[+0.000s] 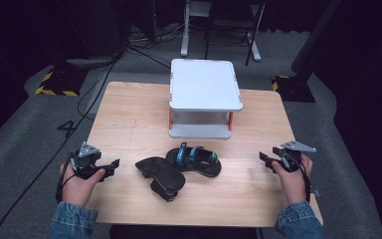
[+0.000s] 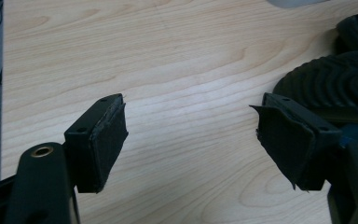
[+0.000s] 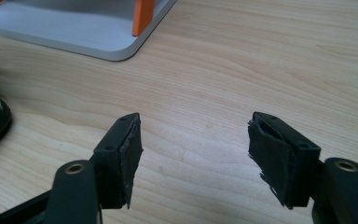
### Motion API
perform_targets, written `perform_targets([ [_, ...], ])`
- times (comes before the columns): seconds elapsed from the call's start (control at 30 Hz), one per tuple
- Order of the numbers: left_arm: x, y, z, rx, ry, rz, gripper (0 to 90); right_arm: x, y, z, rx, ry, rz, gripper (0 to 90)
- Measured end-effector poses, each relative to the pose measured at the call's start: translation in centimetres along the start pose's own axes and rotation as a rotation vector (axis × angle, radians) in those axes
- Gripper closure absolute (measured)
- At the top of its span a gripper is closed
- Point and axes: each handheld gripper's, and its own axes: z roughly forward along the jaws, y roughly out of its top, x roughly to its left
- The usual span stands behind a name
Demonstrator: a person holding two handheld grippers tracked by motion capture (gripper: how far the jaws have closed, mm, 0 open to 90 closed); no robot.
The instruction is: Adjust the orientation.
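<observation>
A dim room with grey carpet (image 1: 20, 124) surrounds a light wooden table (image 1: 129, 119), its grain pale and bare across most of the top. Beyond the far edge, at twelve o'clock, metal legs of a stand (image 1: 184, 35) and loose black cables (image 1: 99, 84) cross the floor, with yellow-and-black hazard tape (image 1: 54, 89) at about ten o'clock.

On the table toward twelve o'clock stands a white two-tier shelf (image 1: 205, 83) on orange posts; its lower corner and one orange post also show in the right gripper view (image 3: 98, 32).

At the table's centre lie two black sandals, touching. One sandal with blue and green straps (image 1: 195, 159) sits upright, sole down; the overturned sandal (image 1: 160, 175) lies just at its seven o'clock, ridged tread facing up. That tread appears at three o'clock in the left gripper view (image 2: 335, 84).

At nine o'clock a person's hand in a denim sleeve holds the left gripper (image 1: 113, 166), aimed toward the sandals and near the overturned one; its jaws stand wide apart over bare wood, with nothing between them. At three o'clock the right gripper (image 1: 264, 160) points inward, well apart from the sandals, its jaws likewise spread and empty.
</observation>
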Motion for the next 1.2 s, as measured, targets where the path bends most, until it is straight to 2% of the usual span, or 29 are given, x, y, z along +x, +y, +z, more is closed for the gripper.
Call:
perform_targets([
  [0.17,-0.9,0.6,-0.4,-0.015,-0.017,0.028,26.3,0.3,-0.1,-0.2,0.001,0.010,0.003,35.1],
  [0.2,-1.5,1.0,-0.7,-0.020,-0.029,0.050,26.5,0.3,-0.1,-0.4,-0.002,0.010,0.010,35.2],
  [0.23,-1.5,1.0,-0.7,-0.020,-0.029,0.050,26.7,0.3,-0.1,-0.5,-0.001,0.010,0.011,35.1],
  [0.37,-3.0,1.6,-1.0,-0.024,-0.086,0.105,28.0,0.3,-0.2,-0.4,0.006,0.010,0.019,35.1],
  [0.4,-3.0,1.6,-1.0,-0.024,-0.086,0.105,28.3,0.3,-0.2,-0.4,0.006,0.010,0.019,35.1],
  [0.43,-3.4,1.7,-1.1,-0.031,-0.094,0.124,28.3,0.3,-0.3,-0.3,0.008,0.010,0.019,34.9],
  [0.47,-4.2,2.1,-1.3,-0.048,-0.128,0.164,28.9,0.4,-0.3,-0.3,0.016,0.007,0.021,34.4],
  [0.5,-4.2,2.1,-1.3,-0.048,-0.128,0.164,28.9,0.4,-0.3,-0.3,0.016,0.007,0.021,34.4],
  [0.53,-5.1,2.4,-1.5,-0.061,-0.183,0.182,28.7,0.4,-0.4,-0.4,0.016,0.012,0.021,34.3],
  [0.57,-5.1,2.4,-1.5,-0.061,-0.183,0.182,28.5,0.4,-0.4,-0.4,0.016,0.012,0.021,34.3],
  [0.6,-5.9,2.8,-1.7,-0.061,-0.218,0.213,28.3,0.3,-0.5,-0.4,0.019,0.014,0.021,34.1],
  [0.63,-5.9,2.8,-1.7,-0.061,-0.218,0.213,28.1,0.4,-0.5,-0.4,0.022,0.013,0.028,34.0],
  [0.67,-6.6,2.9,-1.7,-0.051,-0.239,0.242,28.0,0.3,-0.6,-0.3,0.025,0.015,0.027,33.9],
  [0.7,-6.6,2.9,-1.7,-0.051,-0.239,0.242,28.0,0.3,-0.6,-0.3,0.025,0.015,0.027,33.9],
  [0.73,-7.3,3.0,-1.6,-0.035,-0.267,0.254,28.1,0.3,-0.7,-0.3,0.029,0.018,0.031,33.8],
  [0.77,-7.3,3.0,-1.6,-0.035,-0.267,0.254,28.6,0.3,-0.7,-0.3,0.033,0.020,0.032,33.8],
  [0.8,-7.8,3.0,-1.3,0.001,-0.299,0.265,29.2,0.3,-0.8,-0.2,0.033,0.021,0.029,33.8],
  [0.83,-7.8,3.0,-1.3,0.001,-0.299,0.265,29.3,0.3,-0.8,-0.2,0.033,0.021,0.029,33.8],
  [0.87,-8.1,2.9,-1.2,0.025,-0.309,0.266,29.3,0.3,-0.8,-0.3,0.034,0.021,0.029,33.8],
  [0.93,-8.4,2.7,-0.9,0.066,-0.312,0.303,29.4,0.3,-0.9,-0.3,0.036,0.024,0.034,33.7],
  [1.1,-8.4,2.4,-0.4,0.114,-0.301,0.322,27.4,0.3,-0.9,-0.2,0.039,0.029,0.035,33.1],
  [1.17,-8.4,2.0,0.1,0.159,-0.276,0.320,27.2,0.3,-1.0,-0.1,0.044,0.028,0.042,33.0],
  [1.2,-8.3,1.9,0.2,0.173,-0.279,0.326,27.5,0.3,-1.0,-0.1,0.043,0.030,0.041,32.9],
])
